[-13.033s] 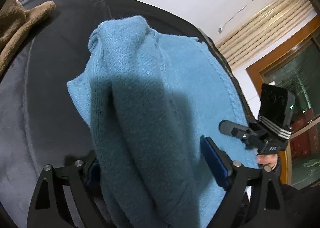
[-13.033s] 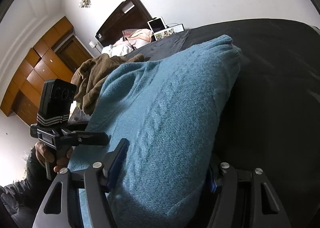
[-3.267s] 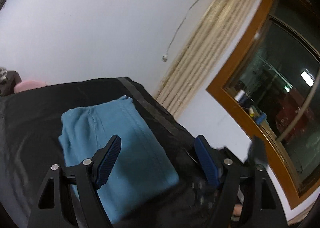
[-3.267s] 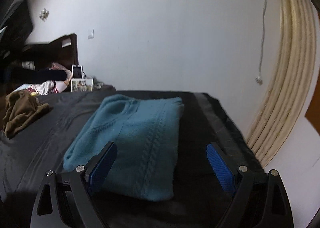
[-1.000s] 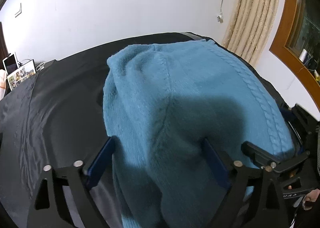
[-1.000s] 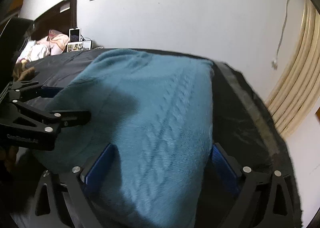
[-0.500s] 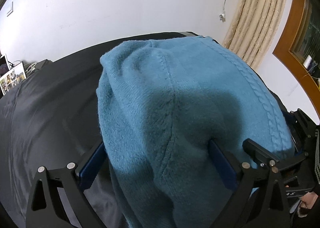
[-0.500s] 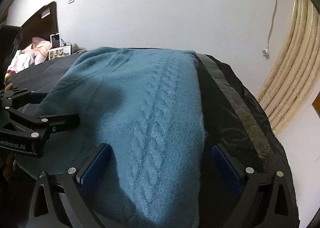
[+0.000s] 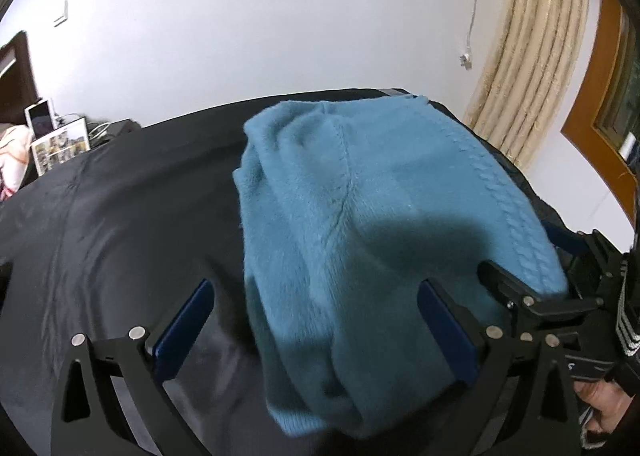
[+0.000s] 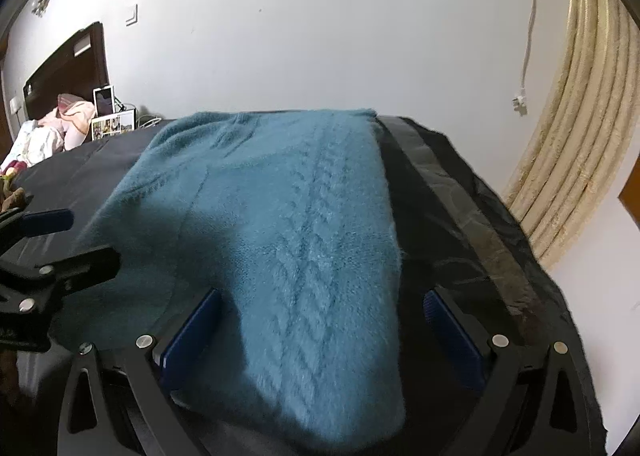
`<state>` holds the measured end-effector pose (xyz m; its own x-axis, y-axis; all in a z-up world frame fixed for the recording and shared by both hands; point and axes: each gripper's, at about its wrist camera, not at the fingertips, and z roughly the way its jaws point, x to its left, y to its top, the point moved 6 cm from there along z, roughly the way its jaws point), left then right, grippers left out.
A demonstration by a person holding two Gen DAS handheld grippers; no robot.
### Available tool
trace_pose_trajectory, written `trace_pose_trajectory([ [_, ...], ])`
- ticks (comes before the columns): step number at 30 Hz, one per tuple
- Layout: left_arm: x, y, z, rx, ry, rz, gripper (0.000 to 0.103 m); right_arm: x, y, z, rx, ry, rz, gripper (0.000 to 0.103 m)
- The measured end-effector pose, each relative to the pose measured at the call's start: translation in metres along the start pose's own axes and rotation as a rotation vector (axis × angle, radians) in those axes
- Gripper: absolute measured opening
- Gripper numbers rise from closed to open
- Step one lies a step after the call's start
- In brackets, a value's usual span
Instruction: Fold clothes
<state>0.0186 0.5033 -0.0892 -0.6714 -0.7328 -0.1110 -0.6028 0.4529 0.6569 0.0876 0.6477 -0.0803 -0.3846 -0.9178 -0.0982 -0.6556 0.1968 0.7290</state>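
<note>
The folded blue sweater (image 9: 360,224) on the bed (image 9: 120,216) runs lengthwise away from both grippers; left gripper (image 9: 316,326) and right gripper (image 10: 320,336) straddle its near end, jaws wide, gripping nothing.

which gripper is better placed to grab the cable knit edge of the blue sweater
Right, probably. The right gripper is open with the sweater's cable-knit side running between its fingers. The left gripper, also open, sits over the plain side.

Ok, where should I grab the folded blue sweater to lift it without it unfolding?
Probably the blue sweater by its thick near edge, coming in low from the near side with the left gripper and right gripper at each corner; both already straddle it, open.
</note>
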Motion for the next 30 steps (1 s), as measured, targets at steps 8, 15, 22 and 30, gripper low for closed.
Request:
trace_pose_trajectory([
  [8,-0.014,-0.011,-0.017,0.035,0.009,-0.054,0.102,-0.007,-0.002,-0.045,-0.093,0.001,0.019,0.102],
  [15,-0.026,-0.014,-0.039,-0.006,0.050,-0.008,0.102,-0.016,-0.009,-0.062,-0.113,-0.016,0.033,0.102],
  [22,-0.028,-0.011,-0.049,-0.032,0.072,0.003,0.102,-0.020,-0.010,-0.072,-0.127,-0.024,0.038,0.102],
  [30,-0.028,-0.010,-0.051,-0.032,0.066,0.006,0.102,-0.019,-0.009,-0.075,-0.136,-0.035,0.027,0.102],
])
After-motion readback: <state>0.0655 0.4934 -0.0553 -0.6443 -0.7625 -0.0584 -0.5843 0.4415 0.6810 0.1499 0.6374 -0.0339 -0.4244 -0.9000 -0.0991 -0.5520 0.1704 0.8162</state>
